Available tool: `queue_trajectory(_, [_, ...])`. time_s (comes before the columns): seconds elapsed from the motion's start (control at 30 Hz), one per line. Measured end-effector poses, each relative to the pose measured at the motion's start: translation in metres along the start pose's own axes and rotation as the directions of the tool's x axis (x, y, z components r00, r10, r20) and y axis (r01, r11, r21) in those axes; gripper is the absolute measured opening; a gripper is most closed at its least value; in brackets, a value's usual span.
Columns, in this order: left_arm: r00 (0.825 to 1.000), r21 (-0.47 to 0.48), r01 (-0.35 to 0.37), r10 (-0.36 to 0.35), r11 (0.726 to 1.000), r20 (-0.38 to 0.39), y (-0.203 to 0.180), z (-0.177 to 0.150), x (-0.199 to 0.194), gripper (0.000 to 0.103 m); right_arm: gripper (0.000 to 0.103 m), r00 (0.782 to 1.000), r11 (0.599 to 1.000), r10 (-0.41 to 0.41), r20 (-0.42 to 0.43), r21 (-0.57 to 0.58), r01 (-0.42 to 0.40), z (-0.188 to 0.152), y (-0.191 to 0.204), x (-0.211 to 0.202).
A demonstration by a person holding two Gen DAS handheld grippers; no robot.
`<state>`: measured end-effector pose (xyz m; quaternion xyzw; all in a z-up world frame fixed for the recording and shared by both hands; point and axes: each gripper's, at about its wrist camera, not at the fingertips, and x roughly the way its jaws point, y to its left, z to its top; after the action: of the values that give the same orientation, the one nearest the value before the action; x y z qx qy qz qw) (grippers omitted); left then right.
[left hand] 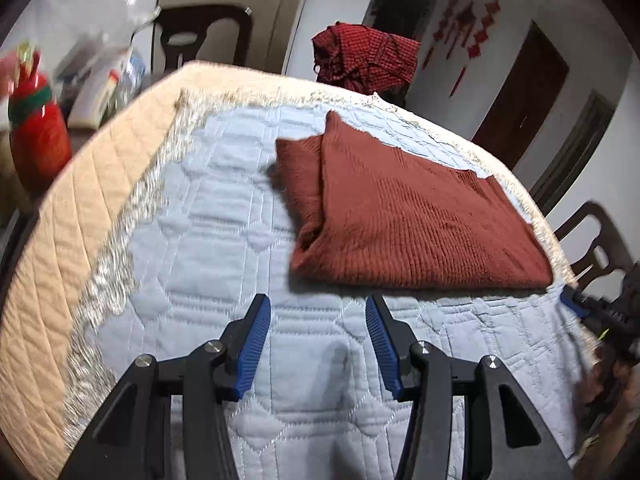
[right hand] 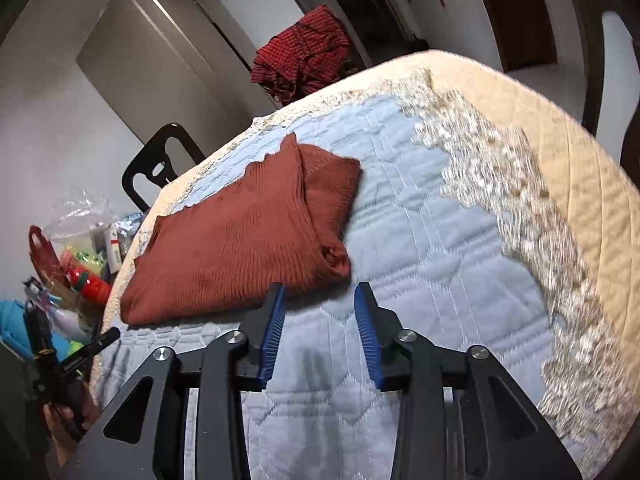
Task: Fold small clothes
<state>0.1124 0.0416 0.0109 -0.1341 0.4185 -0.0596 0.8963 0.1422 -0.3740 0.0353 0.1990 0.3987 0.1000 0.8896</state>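
Observation:
A rust-brown knitted garment (left hand: 400, 216) (right hand: 240, 240) lies folded flat on the light-blue quilted table cover (left hand: 224, 240) (right hand: 420, 240), one side doubled over the body. My left gripper (left hand: 317, 299) hangs open just short of the garment's near edge, with only quilt between its blue pads. My right gripper (right hand: 320, 287) is also open at the garment's near corner. Its left fingertip (right hand: 278, 292) overlaps the knit's edge in the picture, and nothing sits between the pads. Each gripper shows at the margin of the other's view: right gripper (left hand: 576, 304), left gripper (right hand: 80, 356).
A red checked cloth (left hand: 364, 56) (right hand: 304, 52) is heaped on a chair beyond the table's far edge. Dark chairs (left hand: 204, 36) (left hand: 596, 236) (right hand: 160, 164) stand around the table. A red bottle (left hand: 38, 140) and plastic bags with clutter (right hand: 80, 220) sit off the table's side.

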Motion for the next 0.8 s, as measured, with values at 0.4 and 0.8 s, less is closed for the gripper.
queue_trajectory(0.4, [0.981,-0.163,0.188,-0.193,0.969,-0.018,0.005,0.019,0.033,0.061,0.042,0.994,0.994,0.088,-0.066,0.062,-0.084,0.012,0.000,0.029])
queue_trajectory(0.8, [0.982,-0.232,0.190,-0.189,0.954,0.027,0.004,0.036,0.056,0.038,0.041,0.987,0.978,0.159,-0.032,0.145,-0.153,0.025,-0.003,0.051])
